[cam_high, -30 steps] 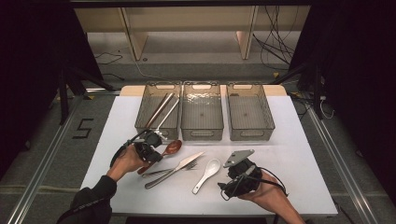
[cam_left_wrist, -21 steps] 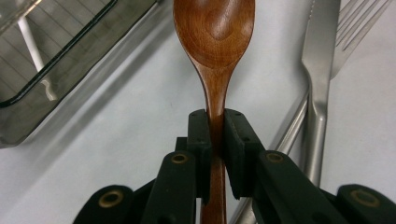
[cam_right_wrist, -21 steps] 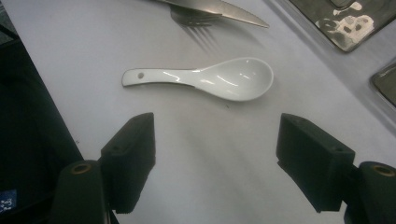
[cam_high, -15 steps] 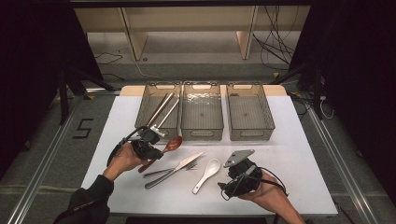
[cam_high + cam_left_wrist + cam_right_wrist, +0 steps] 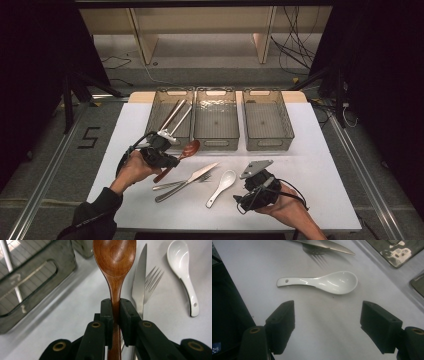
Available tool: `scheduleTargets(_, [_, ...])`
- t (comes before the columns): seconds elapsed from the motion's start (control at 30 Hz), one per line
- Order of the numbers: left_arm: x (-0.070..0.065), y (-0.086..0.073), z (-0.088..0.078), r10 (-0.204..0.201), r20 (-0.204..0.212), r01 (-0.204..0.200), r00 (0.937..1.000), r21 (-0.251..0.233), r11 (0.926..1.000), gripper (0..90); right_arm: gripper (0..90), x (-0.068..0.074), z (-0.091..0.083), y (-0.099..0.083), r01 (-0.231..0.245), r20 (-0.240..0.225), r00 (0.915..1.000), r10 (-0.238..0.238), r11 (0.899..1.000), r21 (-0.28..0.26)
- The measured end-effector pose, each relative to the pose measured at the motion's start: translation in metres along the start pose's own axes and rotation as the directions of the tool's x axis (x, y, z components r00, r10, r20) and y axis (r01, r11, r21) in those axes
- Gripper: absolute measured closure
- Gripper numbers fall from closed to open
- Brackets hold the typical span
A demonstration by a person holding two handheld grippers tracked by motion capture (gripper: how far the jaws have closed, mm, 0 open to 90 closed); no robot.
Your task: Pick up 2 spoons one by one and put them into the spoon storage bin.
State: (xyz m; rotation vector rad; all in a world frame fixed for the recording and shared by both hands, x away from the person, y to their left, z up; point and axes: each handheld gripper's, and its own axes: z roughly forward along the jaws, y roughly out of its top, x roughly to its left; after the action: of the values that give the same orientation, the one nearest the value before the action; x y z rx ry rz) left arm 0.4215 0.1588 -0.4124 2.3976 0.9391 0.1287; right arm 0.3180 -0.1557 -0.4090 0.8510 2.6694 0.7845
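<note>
My left gripper [image 5: 172, 161] [image 5: 115, 312] is shut on the neck of a brown wooden spoon [image 5: 190, 148] [image 5: 115, 257], which hangs just above the table in front of the left bin [image 5: 156, 112]. Beneath and to its right lie a steel knife [image 5: 187, 181] [image 5: 138, 282], a fork [image 5: 175, 184] [image 5: 152, 277] and a white ceramic spoon [image 5: 222, 186] [image 5: 182, 270]. My right gripper [image 5: 240, 195] [image 5: 328, 325] rests open near the table's front edge. It points at the white spoon [image 5: 324, 282] and holds nothing.
Three smoky clear bins stand in a row at the back. The left one holds long metal utensils [image 5: 175, 116]. The middle bin [image 5: 216, 144] and the right bin [image 5: 268, 144] look empty. The white table [image 5: 320, 170] has dark floor around it.
My left gripper has lifted the wooden spoon a little off the table and toward the left bin. The right gripper has stayed still.
</note>
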Motion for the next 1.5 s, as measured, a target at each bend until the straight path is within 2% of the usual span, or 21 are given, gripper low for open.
scheduleTargets(0.1, [0.0, 0.004, -0.004, -0.01, 0.009, 0.01, 0.9999, -0.028, 0.9996, 80.9, 28.0, 0.0, 0.0, 0.0, -0.008, 0.003, 1.0, 0.008, 1.0, -0.002])
scheduleTargets(0.33, [0.0, 0.02, -0.008, 0.005, -0.001, -0.005, 1.0, -0.065, 0.9979, 80.8, 26.6, -0.001, 0.0, 0.0, -0.018, 0.007, 0.9998, 0.018, 1.0, -0.006])
scheduleTargets(0.53, [0.001, 0.035, -0.006, -0.012, -0.002, 0.012, 0.9999, -0.098, 0.9951, 80.8, 26.5, -0.002, 0.0, 0.0, -0.013, 0.004, 0.9999, 0.013, 1.0, -0.007])
scheduleTargets(0.97, [0.011, 0.062, -0.005, -0.033, -0.013, 0.031, 0.9994, -0.144, 0.989, 80.8, 26.5, -0.001, -0.001, 0.001, -0.017, 0.004, 0.9998, 0.017, 1.0, -0.008])
scheduleTargets(1.13, [0.015, 0.076, -0.005, -0.052, -0.026, 0.047, 0.9983, -0.172, 0.984, 80.8, 26.5, -0.002, -0.001, 0.0, -0.01, 0.001, 0.9999, 0.01, 1.0, -0.005])
scheduleTargets(1.5, [0.02, 0.102, 0.0, -0.07, -0.031, 0.063, 0.9971, -0.189, 0.9799, 80.8, 26.5, -0.002, -0.001, 0.0, -0.016, -0.001, 0.9999, 0.016, 1.0, -0.008])
